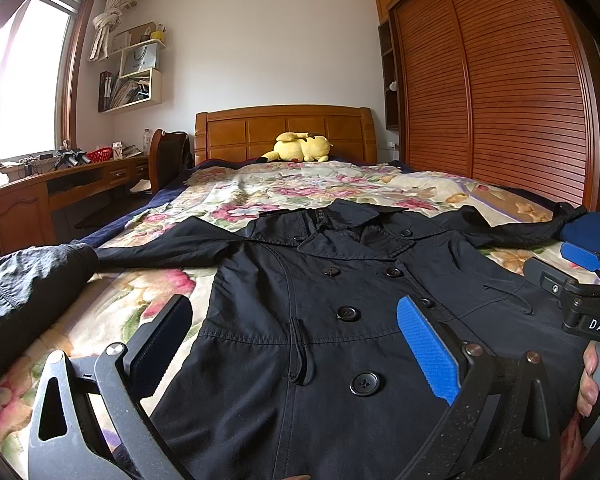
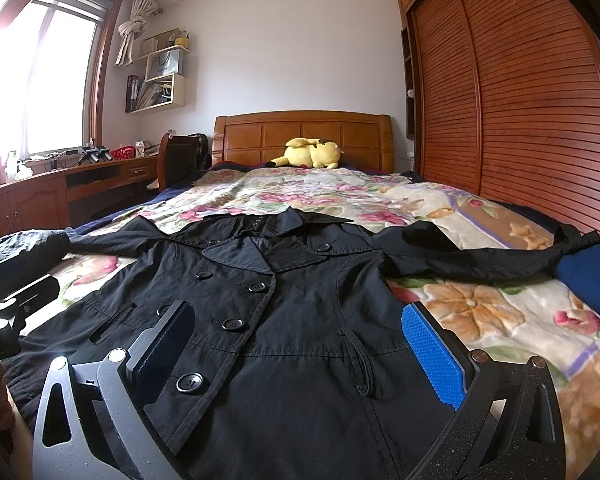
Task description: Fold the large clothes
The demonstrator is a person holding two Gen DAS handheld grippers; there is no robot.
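**Coat spread flat on the bed, no fold made yet**

At the bed's left edge a bunched dark garment (image 1: pixel 24 292) lies partly over the floral blanket (image 1: pixel 148 300); whether it belongs to the job I cannot tell. Just right of it the coat's left sleeve (image 1: pixel 160 246) reaches out toward that edge, lying flat.

The left gripper (image 1: pixel 296 344) hovers low over the black coat (image 1: pixel 284 280) near its waist seam, fingers spread wide and pinching nothing. The coat lies face up across the foot end of the bed, buttoned, collar pointing toward the headboard (image 1: pixel 286 130), where a yellow plush toy (image 1: pixel 300 147) rests.

Further right, the right gripper (image 2: pixel 300 354) hangs over the coat's right half, also spread and empty; a hand (image 1: pixel 596 376) holds its handle. The right sleeve (image 2: pixel 480 258) stretches out to the bed's right edge, its cuff ending against a blue cloth (image 2: pixel 592 272).

In my judgement the task stands at its start: laying out and smoothing look done, while both sleeves, both sides and the length remain unfolded. Bringing a sleeve in over the chest seems the likely first fold.
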